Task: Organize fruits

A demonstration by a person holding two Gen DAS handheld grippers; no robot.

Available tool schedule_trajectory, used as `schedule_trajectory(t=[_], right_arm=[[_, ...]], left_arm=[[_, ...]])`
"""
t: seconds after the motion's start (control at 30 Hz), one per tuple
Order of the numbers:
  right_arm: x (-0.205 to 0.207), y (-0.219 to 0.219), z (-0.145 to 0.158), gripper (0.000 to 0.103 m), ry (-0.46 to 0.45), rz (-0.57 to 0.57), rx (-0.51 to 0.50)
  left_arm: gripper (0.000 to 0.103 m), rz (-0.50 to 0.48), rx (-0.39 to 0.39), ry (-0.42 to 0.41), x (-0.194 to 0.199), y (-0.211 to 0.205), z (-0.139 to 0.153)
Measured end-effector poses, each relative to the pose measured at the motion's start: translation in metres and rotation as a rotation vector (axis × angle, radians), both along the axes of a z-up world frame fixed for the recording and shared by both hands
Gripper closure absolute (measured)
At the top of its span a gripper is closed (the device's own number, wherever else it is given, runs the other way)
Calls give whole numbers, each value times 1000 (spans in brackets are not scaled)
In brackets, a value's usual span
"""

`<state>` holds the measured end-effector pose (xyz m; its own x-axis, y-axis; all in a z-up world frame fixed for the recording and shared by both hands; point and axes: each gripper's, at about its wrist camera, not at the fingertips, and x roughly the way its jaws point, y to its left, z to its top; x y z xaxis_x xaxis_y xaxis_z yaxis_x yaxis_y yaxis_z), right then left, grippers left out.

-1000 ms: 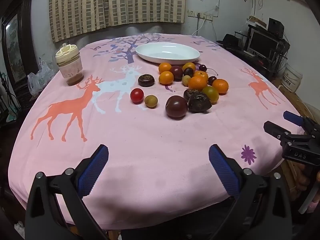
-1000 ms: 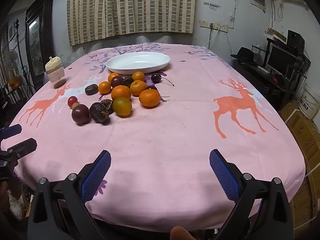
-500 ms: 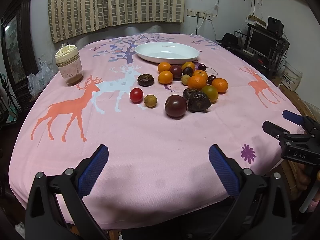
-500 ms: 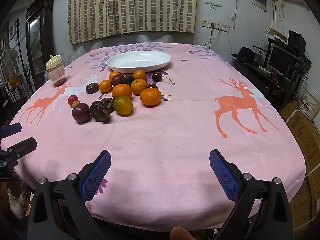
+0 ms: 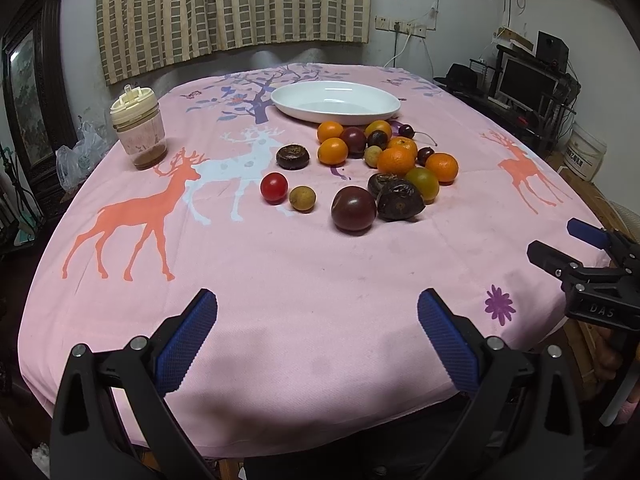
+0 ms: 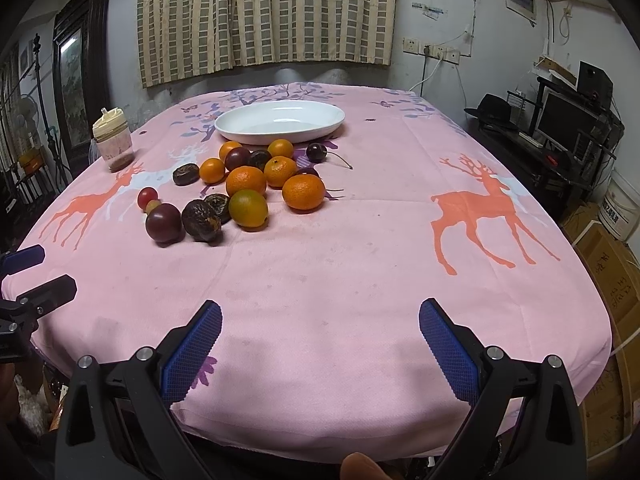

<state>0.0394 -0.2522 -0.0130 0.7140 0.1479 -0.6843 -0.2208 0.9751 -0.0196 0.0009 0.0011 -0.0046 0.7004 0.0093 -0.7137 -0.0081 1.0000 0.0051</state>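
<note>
No fruit is held yet: both tongs are spread wide and empty over the near edge of the table [image 5: 280, 280]. The fruits [image 5: 384, 164] are heaped loosely on the pink cloth beyond mid-table, and the white plate [image 5: 280, 102] is set just behind them, bare; a jar [image 5: 138, 136] is stood well apart at the far left. From the left gripper [image 5: 316, 332] the heap is seen ahead and a little to the right, with a red tomato [image 5: 274, 187] and a small tan fruit [image 5: 302, 198] split off on the heap's left side, nearly straight ahead. From the right gripper [image 6: 320, 340] the heap is seen ahead and to the left, with the plate [image 6: 240, 132] behind it. The dark plum [image 5: 353, 209] and the wrinkled fruit [image 5: 400, 202] beside it lie nearest the tongs. Neither gripper can be judged clearly nearer; the strays would fall to the left one and the oranges [image 6: 303, 192] to the right one. The fruits are round, so no long axis need be matched, though the cherry [image 6: 316, 152] has a stem pointing right. Rolling may be expected if one in the heap is nudged.
</note>
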Motion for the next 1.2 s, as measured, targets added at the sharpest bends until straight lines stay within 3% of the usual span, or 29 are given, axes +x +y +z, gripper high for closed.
schedule_trajectory(t=[1.2], right_arm=[[1,1,-3,4,6,8,-4]], left_arm=[[5,2,1,9,0,0,-3]])
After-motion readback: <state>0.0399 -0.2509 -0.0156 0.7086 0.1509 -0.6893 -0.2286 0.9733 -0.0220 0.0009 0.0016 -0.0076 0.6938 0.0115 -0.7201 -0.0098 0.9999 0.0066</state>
